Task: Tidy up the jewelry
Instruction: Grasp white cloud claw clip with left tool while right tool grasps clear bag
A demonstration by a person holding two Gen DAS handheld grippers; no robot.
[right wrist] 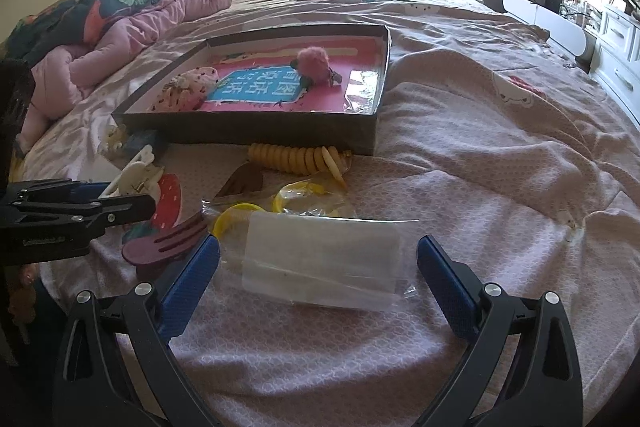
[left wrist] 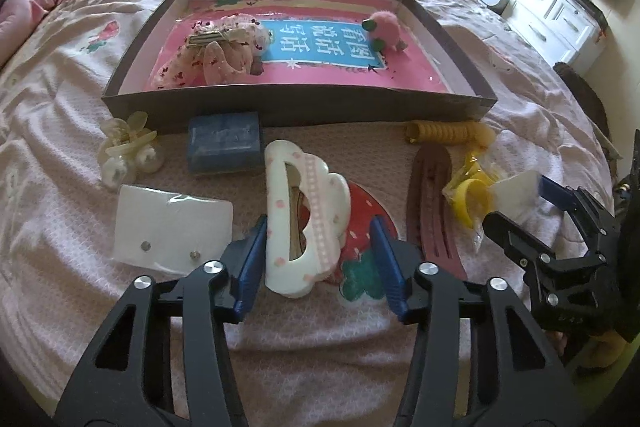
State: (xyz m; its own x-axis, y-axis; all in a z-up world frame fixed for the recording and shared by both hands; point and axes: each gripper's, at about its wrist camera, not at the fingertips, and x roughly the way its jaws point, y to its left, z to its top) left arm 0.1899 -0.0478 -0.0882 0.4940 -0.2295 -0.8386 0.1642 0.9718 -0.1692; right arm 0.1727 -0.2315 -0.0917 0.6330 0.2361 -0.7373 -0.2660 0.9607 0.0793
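A white cloud-shaped hair claw [left wrist: 304, 215] with pink dots lies on the bed between the blue pads of my left gripper [left wrist: 318, 223]. The left pad is at the claw's side, while a gap shows at the right pad, so the gripper is open. My right gripper [right wrist: 320, 241] stands wide open around a clear plastic packet [right wrist: 320, 259] lying flat on the blanket. In the dark box [left wrist: 296, 107] lie a pink pompom clip [left wrist: 386, 31] and a floral bow clip [left wrist: 216, 51].
In front of the box lie a blue case [left wrist: 224, 143], cream flower clips [left wrist: 128, 147], an earring card [left wrist: 172, 227], a yellow spiral tie [left wrist: 444, 133], a maroon clip [left wrist: 432, 207] and a bagged yellow bangle [left wrist: 472, 199]. Pink bedding [right wrist: 120, 39] is piled at the left.
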